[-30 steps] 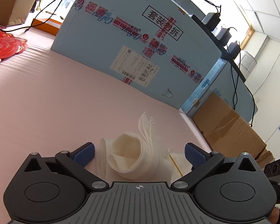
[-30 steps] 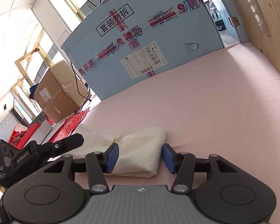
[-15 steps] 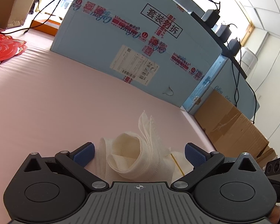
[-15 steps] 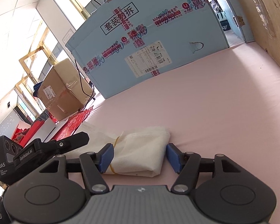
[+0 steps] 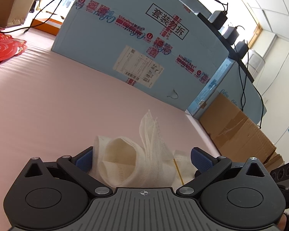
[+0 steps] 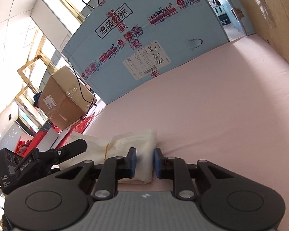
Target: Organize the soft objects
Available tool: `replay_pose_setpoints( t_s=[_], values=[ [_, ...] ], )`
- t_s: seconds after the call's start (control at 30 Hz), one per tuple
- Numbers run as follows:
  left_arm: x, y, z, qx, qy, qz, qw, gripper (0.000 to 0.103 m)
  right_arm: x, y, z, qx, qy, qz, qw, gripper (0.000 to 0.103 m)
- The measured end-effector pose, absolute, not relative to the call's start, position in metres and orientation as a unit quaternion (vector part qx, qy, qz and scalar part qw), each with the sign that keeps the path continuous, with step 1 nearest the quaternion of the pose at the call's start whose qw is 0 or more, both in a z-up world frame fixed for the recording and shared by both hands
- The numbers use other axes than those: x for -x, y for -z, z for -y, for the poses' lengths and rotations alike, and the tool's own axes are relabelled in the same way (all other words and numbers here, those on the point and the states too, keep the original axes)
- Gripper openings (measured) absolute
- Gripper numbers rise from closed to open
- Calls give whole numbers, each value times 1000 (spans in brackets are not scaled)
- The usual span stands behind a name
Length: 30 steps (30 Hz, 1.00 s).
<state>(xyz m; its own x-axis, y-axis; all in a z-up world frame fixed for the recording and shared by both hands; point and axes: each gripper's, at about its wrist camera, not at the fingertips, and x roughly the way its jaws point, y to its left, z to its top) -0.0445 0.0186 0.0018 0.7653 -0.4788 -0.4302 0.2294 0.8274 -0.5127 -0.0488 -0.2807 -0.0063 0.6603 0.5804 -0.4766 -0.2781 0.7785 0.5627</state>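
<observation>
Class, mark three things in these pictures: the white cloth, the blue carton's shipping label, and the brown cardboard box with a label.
white cloth (image 5: 123, 159): left wrist view, on its rolled fold.
shipping label (image 5: 138, 66): left wrist view, middle of the paper.
brown cardboard box (image 6: 65, 98): right wrist view, on its taped side.

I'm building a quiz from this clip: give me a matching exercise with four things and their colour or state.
Things:
1. left gripper
2. right gripper
3. big box
4. bed sheet

States:
A. pink
B. light blue, with a shipping label
C. jaws wide apart around the cloth
D. jaws closed in on a folded cloth corner

Pairs: 1-C, 2-D, 3-B, 4-A
</observation>
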Motion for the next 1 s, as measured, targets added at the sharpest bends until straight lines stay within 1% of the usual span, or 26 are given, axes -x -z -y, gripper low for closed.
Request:
replay_pose_setpoints(
  t_s=[0.1,0.2,0.23,0.27,0.53,0.67,0.7,0.8,1.0],
  values=[
    [47,-4,-14,215,212,-286,910,100,50,7,282,-234,-248,-329,881,18],
    [50,-7,-8,222,225,-287,904,90,55,5,288,-241,-234,-310,890,18],
    [52,-9,-5,219,229,-284,905,85,57,3,291,-244,-227,-303,893,18],
    [54,-13,-3,215,233,-279,906,82,59,2,293,-245,-222,-297,896,18],
    [71,-53,16,198,287,-219,911,81,92,-35,315,-224,-222,-198,928,19],
    [76,-77,42,180,322,-183,911,82,107,-58,341,-230,-214,-155,937,20],
    [77,-82,50,177,331,-172,911,82,110,-64,348,-231,-212,-144,938,21],
    [77,-99,80,176,364,-135,905,86,123,-84,373,-230,-199,-106,947,21],
    [71,-123,150,136,441,-95,882,87,146,-116,430,-208,-140,-39,967,21]
  ],
)
